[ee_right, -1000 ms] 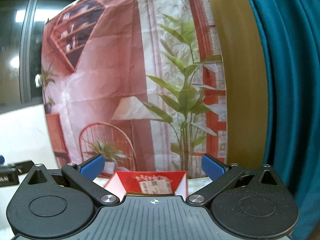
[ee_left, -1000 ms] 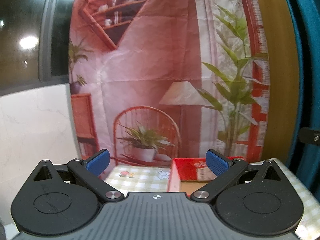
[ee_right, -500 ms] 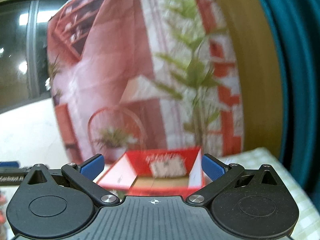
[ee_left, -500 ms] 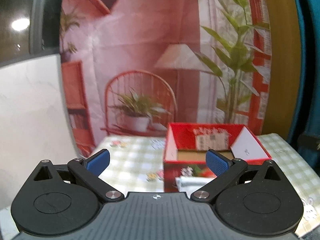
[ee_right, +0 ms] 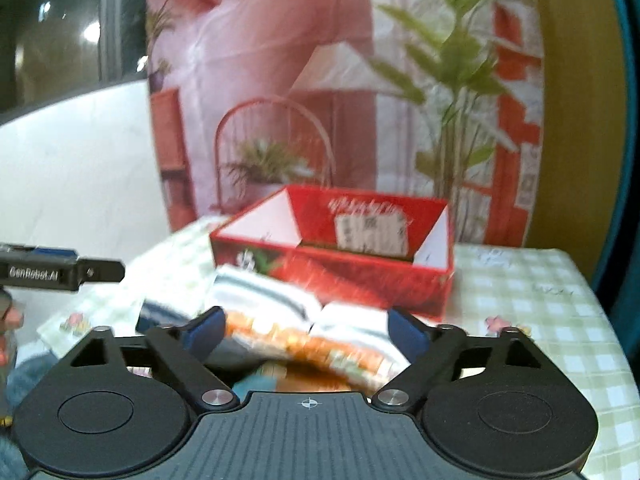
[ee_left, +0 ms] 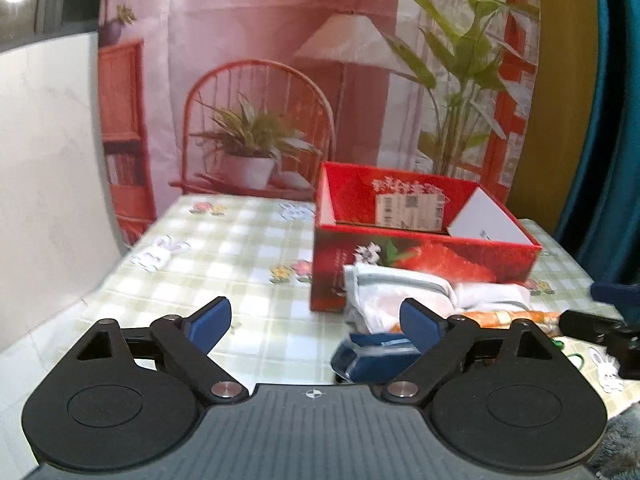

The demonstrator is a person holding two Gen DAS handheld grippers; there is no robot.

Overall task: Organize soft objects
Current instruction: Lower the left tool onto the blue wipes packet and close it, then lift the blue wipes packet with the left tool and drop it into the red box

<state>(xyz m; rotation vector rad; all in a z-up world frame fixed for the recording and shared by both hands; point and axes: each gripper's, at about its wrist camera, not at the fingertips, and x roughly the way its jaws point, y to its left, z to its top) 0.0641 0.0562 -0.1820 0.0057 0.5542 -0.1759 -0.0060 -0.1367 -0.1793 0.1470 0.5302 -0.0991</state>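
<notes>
Left wrist view: the left tool [ee_left: 316, 320] hangs over the green checked tabletop [ee_left: 224, 256], its blue pads spread with the jaws closing and nothing between them but bare cloth pattern. The red box [ee_left: 424, 264] is the landmark here: open-topped, standing at the far middle of the tabletop. Pressed against the near wall of the red box lies a white folded cloth with grey stripes [ee_left: 396, 292], ahead of the tool's right-hand pad and not touched by it. Nearer than that cloth, farther from the red box, lies a dark blue folded piece [ee_left: 368, 354], partly hidden behind the same pad. An orange patterned cloth [ee_left: 508, 316] lies in front of the red box's right end. The other tool's dark body shows at the right edge, on the near side of the red box's right corner.

Right wrist view, blurred: the right tool [ee_right: 306, 330] has its jaws closing, pads still apart and pressing on nothing. The red box [ee_right: 360, 276] stands straight ahead. The white striped cloth [ee_right: 272, 296] lies against the box's near wall, just beyond the pads, and the orange patterned cloth [ee_right: 304, 344] lies nearer than it, in line with the gap between the pads; whether it sits inside the gap or under it I cannot tell.
</notes>
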